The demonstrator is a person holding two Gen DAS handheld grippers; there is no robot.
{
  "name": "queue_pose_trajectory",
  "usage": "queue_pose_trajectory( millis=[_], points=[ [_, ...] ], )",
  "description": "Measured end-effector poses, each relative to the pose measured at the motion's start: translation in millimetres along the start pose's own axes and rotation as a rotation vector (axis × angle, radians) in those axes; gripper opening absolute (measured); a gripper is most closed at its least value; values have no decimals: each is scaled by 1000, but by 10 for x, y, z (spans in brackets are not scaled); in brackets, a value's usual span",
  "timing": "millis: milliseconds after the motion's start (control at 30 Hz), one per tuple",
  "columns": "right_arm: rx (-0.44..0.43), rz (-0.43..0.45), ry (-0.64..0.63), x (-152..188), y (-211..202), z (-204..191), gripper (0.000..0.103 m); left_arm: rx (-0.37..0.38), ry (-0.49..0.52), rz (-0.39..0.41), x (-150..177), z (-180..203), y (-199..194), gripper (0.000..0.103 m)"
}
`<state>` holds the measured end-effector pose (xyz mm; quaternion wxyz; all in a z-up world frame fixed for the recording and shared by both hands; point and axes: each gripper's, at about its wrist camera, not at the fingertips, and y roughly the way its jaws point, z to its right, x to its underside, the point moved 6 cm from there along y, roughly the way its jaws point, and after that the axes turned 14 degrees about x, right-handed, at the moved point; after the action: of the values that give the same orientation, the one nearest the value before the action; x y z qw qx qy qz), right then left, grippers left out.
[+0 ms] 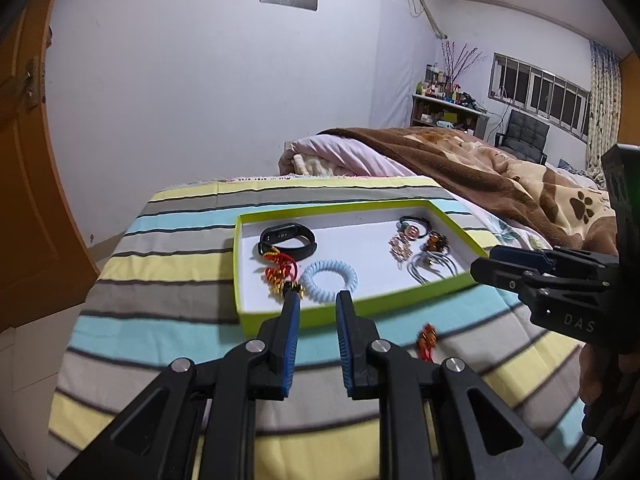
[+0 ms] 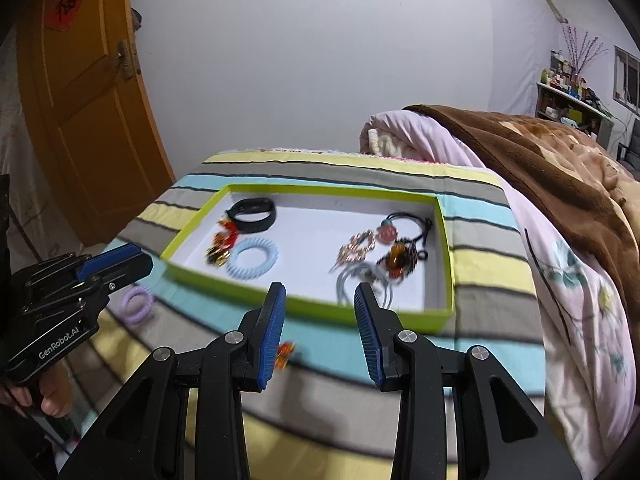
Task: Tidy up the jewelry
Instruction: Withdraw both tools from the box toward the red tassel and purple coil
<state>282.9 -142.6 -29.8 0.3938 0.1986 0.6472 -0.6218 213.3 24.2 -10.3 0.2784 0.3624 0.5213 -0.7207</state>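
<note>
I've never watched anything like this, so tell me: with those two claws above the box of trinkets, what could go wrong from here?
1. Two pieces lie outside the green box: a purple coil hair tie and a small red-orange charm, partly hidden behind a finger of the right gripper. Either might be overlooked.
2. The necklaces and cords at the box's right end lie piled together, so lifting one may drag others.
3. The striped cloth is soft; pinching down could snag it.

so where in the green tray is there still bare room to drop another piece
The widest bare patch of the green tray is its white middle, between the black band and pale blue coil tie on one side and the tangled necklaces on the other. The strip along the far wall is free too. Both ends are crowded.
</note>
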Motion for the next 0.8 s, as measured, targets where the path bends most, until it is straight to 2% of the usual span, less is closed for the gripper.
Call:
queue_pose_trajectory(
  millis=[233, 800],
  points=[
    [6, 26, 12, 266, -393, -72, 37, -4, 13, 29, 194, 138, -317, 19],
    [26, 58, 59, 710, -956, -140, 37, -26, -41, 77, 547, 221, -823, 19]
  ],
)
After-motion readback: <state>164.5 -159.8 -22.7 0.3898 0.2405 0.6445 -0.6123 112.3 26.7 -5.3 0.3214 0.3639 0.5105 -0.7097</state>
